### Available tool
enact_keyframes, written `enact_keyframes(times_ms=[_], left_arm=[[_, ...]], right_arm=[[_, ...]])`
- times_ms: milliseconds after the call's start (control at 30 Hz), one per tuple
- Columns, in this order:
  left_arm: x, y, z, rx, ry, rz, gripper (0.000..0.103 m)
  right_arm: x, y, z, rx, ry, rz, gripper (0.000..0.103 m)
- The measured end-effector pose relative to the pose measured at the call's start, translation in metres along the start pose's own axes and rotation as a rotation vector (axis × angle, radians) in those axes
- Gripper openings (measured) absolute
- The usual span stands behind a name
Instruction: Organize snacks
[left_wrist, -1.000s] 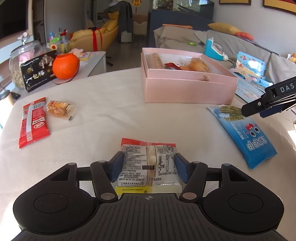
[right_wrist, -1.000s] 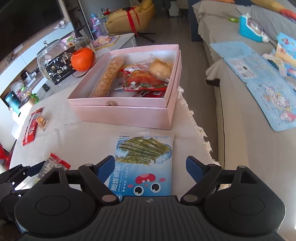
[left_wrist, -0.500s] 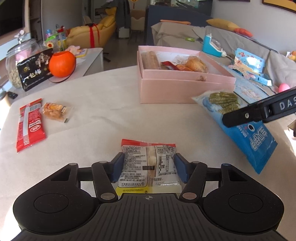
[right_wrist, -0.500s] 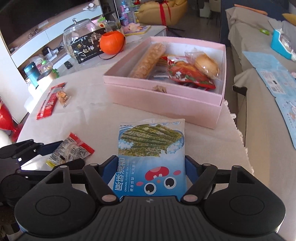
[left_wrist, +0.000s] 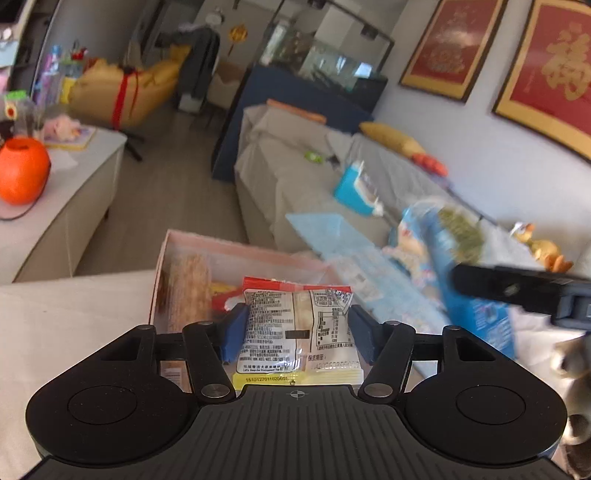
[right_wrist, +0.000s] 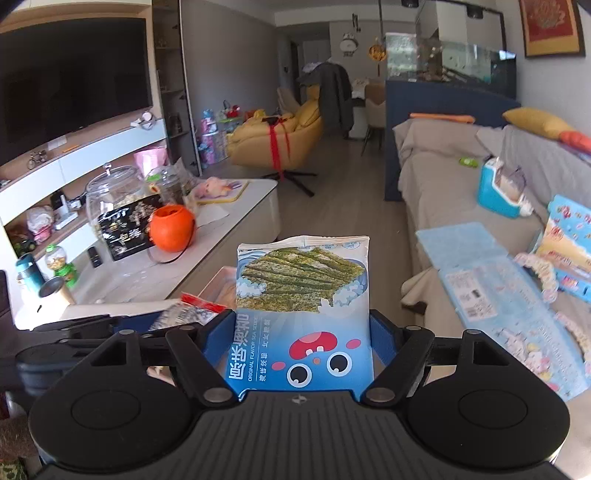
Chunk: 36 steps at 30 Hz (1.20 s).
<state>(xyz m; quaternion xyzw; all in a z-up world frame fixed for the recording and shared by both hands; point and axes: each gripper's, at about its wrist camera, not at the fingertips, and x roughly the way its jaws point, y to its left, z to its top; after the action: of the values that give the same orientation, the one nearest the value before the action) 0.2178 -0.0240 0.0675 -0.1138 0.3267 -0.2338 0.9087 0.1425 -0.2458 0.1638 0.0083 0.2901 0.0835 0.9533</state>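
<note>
My left gripper (left_wrist: 297, 332) is closed on a small clear snack packet (left_wrist: 297, 328) w/ a red top edge, a yellow bottom strip and black printed text facing the camera. Both blue fingers (left_wrist: 233, 332) press its sides. The packet is held up in the air, over the near end of the pink box (left_wrist: 164, 280). The box is open; inside I see a long crumbly biscuit roll (left_wrist: 188, 291) along its left wall and sth red and yellow beside it, partly hidden by my packet. The box sits on the cream-covered worktop (left_wrist: 74, 314).

My right gripper (right_wrist: 303, 339) is closed on a blue seaweed snack bag (right_wrist: 303, 314), approx. upright, lifted clear of the worktop. The bag shows green seaweed sticks up top and a red cartoon octopus w/ big eyes lower down. Its sides are pinched between the blue fingers (right_wrist: 382, 338). In the left view this bag appears blurred at right, beside the box.

In the right view the left gripper shows at lower left, its packet just left of the seaweed bag; a bit of the pink box is visible behind them.

Background: an orange pumpkin bucket (right_wrist: 170, 229) and a glass jar (right_wrist: 110, 199) stand on a white side unit (right_wrist: 236, 214), well apart from the box. A sofa (right_wrist: 436, 177) runs along the right.
</note>
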Motion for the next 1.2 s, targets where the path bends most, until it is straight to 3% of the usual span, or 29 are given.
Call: enact_keyframes(times_ms=[67,100,167,300,467,567,667,733,767,833,900,1033,1200], left_arm=[[0.027,-0.002,-0.008,0.105,0.062,0.157,0.057],[0.03,-0.004,-0.013,0.164,0.049,0.168,0.052],[0.019,-0.007,-0.019,0.185,-0.016,0.103,0.055],[-0.019,0.005,-0.019,0.049,-0.173,0.058,0.055],[-0.072,0.04,-0.02,-0.078,-0.239,0.133,0.055],[-0.113,0.072,-0.041,-0.125,-0.248,0.279,0.055],[-0.15,0.108,-0.069,-0.134,-0.248,0.52,0.053],[-0.175,0.139,-0.085,-0.196,-0.271,0.618,0.053],[-0.185,0.156,-0.093,-0.26,-0.285,0.627,0.053],[-0.203,0.183,-0.106,-0.388,-0.331,0.605,0.053],[-0.217,0.198,-0.114,-0.452,-0.357,0.606,0.053],[-0.224,0.199,-0.107,-0.384,-0.322,0.611,0.053],[-0.216,0.186,-0.107,-0.251,-0.235,0.769,0.053]], right_arm=[[0.011,-0.002,0.006,-0.014,-0.016,-0.029,0.077],[0.016,-0.004,0.008,-0.007,-0.015,-0.032,0.076],[0.024,-0.012,0.011,0.02,-0.001,-0.002,0.077],[0.04,-0.013,0.012,0.029,-0.003,0.064,0.077],[0.086,0.01,0.019,0.078,0.058,0.129,0.084],[0.118,0.026,0.015,0.055,0.174,0.139,0.084],[0.125,0.033,0.002,0.062,0.19,0.107,0.083],[0.122,0.035,-0.003,0.075,0.195,0.099,0.083],[0.118,0.038,-0.005,0.073,0.186,0.101,0.083],[0.109,0.056,-0.007,0.026,0.166,0.117,0.083],[0.099,0.085,-0.009,-0.064,0.15,0.13,0.083],[0.092,0.16,-0.026,-0.263,0.17,0.222,0.084],[0.116,0.242,-0.053,-0.306,0.241,0.341,0.083]])
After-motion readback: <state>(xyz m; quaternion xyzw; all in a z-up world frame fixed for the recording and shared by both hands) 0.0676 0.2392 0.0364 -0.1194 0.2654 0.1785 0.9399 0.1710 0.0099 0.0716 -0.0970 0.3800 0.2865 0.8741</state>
